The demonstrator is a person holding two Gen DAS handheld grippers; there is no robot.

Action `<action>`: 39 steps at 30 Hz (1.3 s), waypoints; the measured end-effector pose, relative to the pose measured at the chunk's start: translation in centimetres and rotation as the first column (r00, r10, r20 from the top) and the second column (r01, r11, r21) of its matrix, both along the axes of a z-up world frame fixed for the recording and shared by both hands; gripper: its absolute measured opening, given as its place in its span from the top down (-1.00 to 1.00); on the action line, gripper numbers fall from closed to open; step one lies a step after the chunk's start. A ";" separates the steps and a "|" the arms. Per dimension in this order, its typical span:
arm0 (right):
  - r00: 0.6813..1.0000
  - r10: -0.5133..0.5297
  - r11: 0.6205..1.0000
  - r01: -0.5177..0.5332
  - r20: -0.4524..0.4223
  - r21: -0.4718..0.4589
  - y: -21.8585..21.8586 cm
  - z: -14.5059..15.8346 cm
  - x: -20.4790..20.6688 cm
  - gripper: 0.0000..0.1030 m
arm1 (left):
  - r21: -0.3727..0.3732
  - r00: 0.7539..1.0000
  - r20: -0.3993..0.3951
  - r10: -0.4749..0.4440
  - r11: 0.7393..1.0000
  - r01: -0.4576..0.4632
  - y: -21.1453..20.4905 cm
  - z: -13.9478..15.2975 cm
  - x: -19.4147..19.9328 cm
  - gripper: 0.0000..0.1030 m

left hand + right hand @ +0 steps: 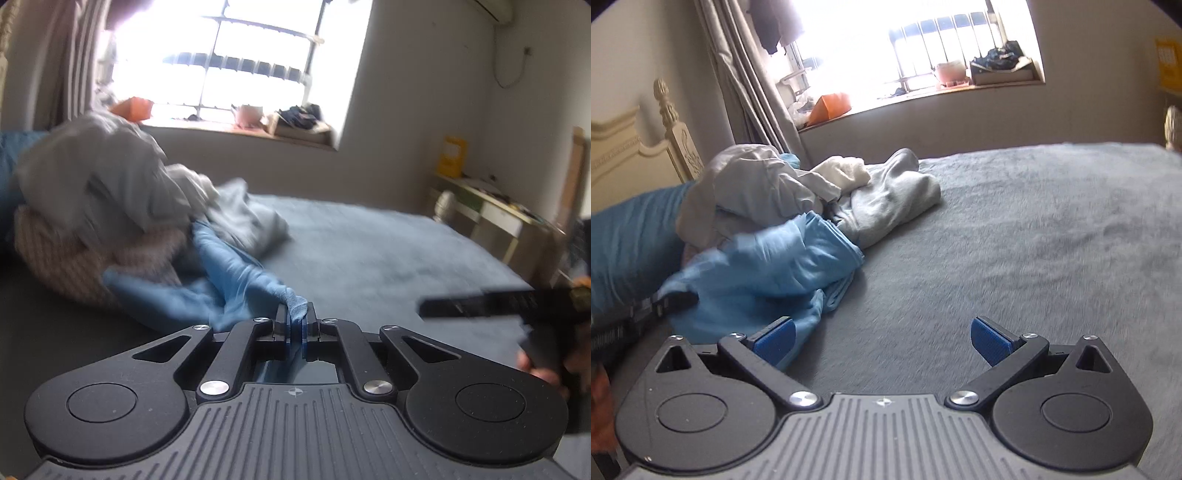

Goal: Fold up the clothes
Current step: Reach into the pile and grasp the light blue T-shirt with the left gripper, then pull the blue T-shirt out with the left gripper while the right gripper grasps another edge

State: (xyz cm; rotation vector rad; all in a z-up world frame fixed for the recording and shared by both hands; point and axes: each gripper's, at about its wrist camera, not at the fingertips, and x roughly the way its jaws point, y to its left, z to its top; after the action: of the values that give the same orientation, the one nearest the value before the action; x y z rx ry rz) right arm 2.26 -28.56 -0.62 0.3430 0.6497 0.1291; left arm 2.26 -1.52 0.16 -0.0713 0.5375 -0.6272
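A light blue garment [229, 280] lies crumpled on the grey bed [388, 251], trailing from a pile of grey and beige clothes [110, 192]. My left gripper [295, 317] is shut on a bunched edge of the blue garment. In the right wrist view the blue garment [768, 266] lies at the left, in front of the clothes pile [783, 188]. My right gripper [882, 339] is open and empty, low over the bed [1015, 258], its left pad beside the garment's near edge. The right gripper also shows as a dark blur in the left wrist view [517, 302].
A blue pillow [628, 236] and a cream headboard [635, 155] are at the left. A window sill [923, 92] with an orange box and other items runs behind the bed. A desk [509, 218] stands at the right.
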 end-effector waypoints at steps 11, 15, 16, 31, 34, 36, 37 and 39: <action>0.970 0.200 0.933 -0.144 -0.142 0.330 2.2 -3.5 -2.7 -0.98 | 0.009 0.950 -0.171 -0.262 0.964 0.267 -0.7 -2.5 -7.6 0.95; 0.951 0.255 0.917 -0.180 -0.175 0.357 3.1 -3.9 -3.1 -0.79 | 0.020 0.895 -0.271 -0.355 0.927 0.374 -1.3 -4.6 -8.6 0.93; 0.948 0.262 0.919 -0.189 -0.179 0.345 3.3 -3.9 -3.2 -0.71 | 0.036 0.888 -0.288 -0.357 0.923 0.383 -1.3 -5.3 -8.5 0.92; 0.932 0.318 0.942 -0.290 -0.171 0.171 5.1 -3.6 -2.5 -0.37 | -0.125 0.823 -0.496 -0.275 0.961 0.246 4.2 -6.5 -4.6 -0.03; 0.923 0.343 0.934 -0.316 -0.174 0.168 6.4 -3.9 -1.4 -0.37 | -0.161 0.812 -0.524 -0.259 0.966 0.204 5.5 -6.5 -4.7 -0.04; 0.911 0.366 0.928 -0.341 -0.191 0.151 7.4 -4.3 -0.6 -0.37 | -0.155 0.821 -0.522 -0.231 0.972 0.175 5.9 -6.6 -4.8 -0.05; 0.903 0.377 0.925 -0.355 -0.204 0.138 8.0 -4.6 -0.2 -0.37 | -0.140 0.830 -0.516 -0.213 0.976 0.164 5.7 -6.7 -4.5 -0.05; 0.888 0.391 0.920 -0.381 -0.244 0.088 9.3 -5.5 0.5 -0.36 | -0.109 0.845 -0.505 -0.177 0.984 0.141 5.2 -7.0 -4.0 -0.05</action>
State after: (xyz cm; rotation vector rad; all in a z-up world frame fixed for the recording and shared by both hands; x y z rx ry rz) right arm 2.73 -19.24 -6.09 0.2641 0.9714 0.4858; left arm -1.79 3.73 -6.88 -0.2666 1.0510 -0.7944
